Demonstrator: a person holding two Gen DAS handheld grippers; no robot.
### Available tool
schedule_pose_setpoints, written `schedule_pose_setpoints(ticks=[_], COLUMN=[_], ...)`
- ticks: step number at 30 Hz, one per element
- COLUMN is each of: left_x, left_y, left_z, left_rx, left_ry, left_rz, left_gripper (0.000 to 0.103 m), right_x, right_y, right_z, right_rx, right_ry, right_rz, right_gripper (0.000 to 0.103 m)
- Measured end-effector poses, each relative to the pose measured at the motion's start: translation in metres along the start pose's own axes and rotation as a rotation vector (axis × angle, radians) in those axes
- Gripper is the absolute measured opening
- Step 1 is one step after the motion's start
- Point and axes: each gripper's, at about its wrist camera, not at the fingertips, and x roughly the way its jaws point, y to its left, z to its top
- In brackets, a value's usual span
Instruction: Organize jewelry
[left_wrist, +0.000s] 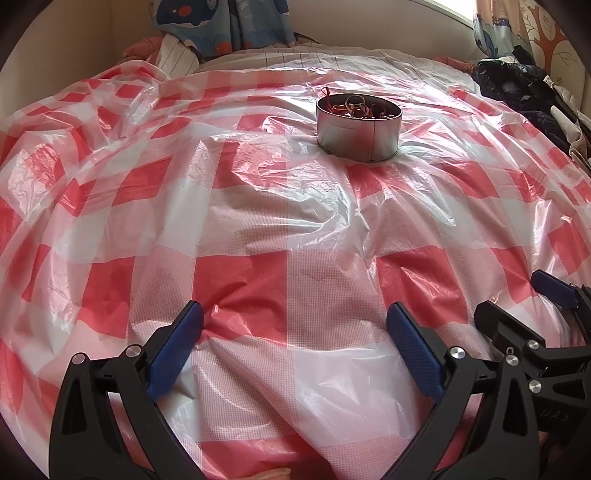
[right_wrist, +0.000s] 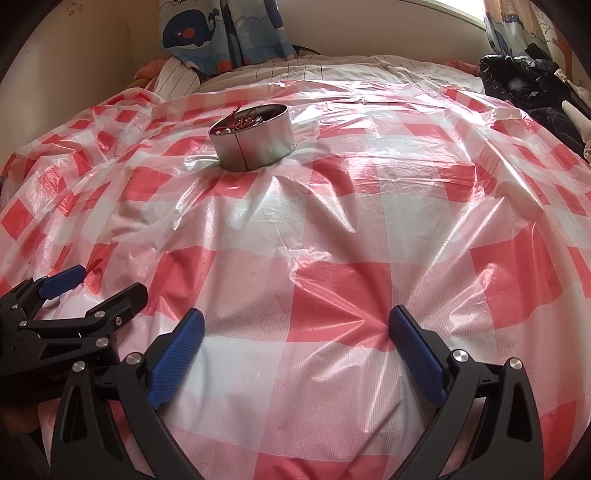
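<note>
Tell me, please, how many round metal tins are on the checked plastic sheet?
1. The round metal tin sits alone toward the far middle of the checked plastic sheet, with jewelry inside. None other shows.

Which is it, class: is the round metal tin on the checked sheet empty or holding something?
Holding something. The round metal tin stands upright with no lid, and tangled reddish jewelry shows above its rim.

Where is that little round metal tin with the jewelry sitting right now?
The round metal tin sits alone on the red-and-white checked plastic sheet, far ahead of both tongs: right of centre in the left view, left of centre in the right.
</note>
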Motion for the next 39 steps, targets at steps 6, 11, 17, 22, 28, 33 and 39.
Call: schedule_pose_setpoints(ticks=[6,11,17,22,28,33,39], left_x=[0.0012,0.0013,0.0023,0.0025,0.0041,0.0038,0.004], left_y=[-0.0014,-0.001,-0.001,0.0014,0.0006,0.0012,0.001], left_z=[0.0011,0.0008,0.0003,-0.0001,0.0007,0.0008,0.001], left_rx=[0.002,0.001,-0.002,-0.014,-0.018,-0.018,-0.018], left_ry=[0.006,0.006,0.006,0.006,0.008,0.009,0.01], left_rz=[0.01,0.008,0.006,-0.013,-0.02,-0.019,-0.018], left_gripper=[0.096,0.096,0.096,0.096,0.096,0.096,0.096], right_x=[-0.0006,-0.0011,-0.0012,-0.0012,-0.002,-0.002,-0.0019], right_y=[0.0002,0.0009,0.0009,0.0011,0.0014,0.0011,0.0008], right_z=[-0.0001,-0.0005,-0.0002,-0.0004,0.001,0.0013,0.0012], right_rx=[-0.003,-0.004,-0.004,-0.006,-0.009,-0.009,-0.009], right_ry=[-0.005,-0.011,-0.012,-0.013,-0.02,-0.022,-0.022], right_rz=[-0.004,-0.008,-0.007,-0.01,-0.015,-0.018,-0.019], right_gripper=[0.096,0.096,0.096,0.096,0.096,0.096,0.096])
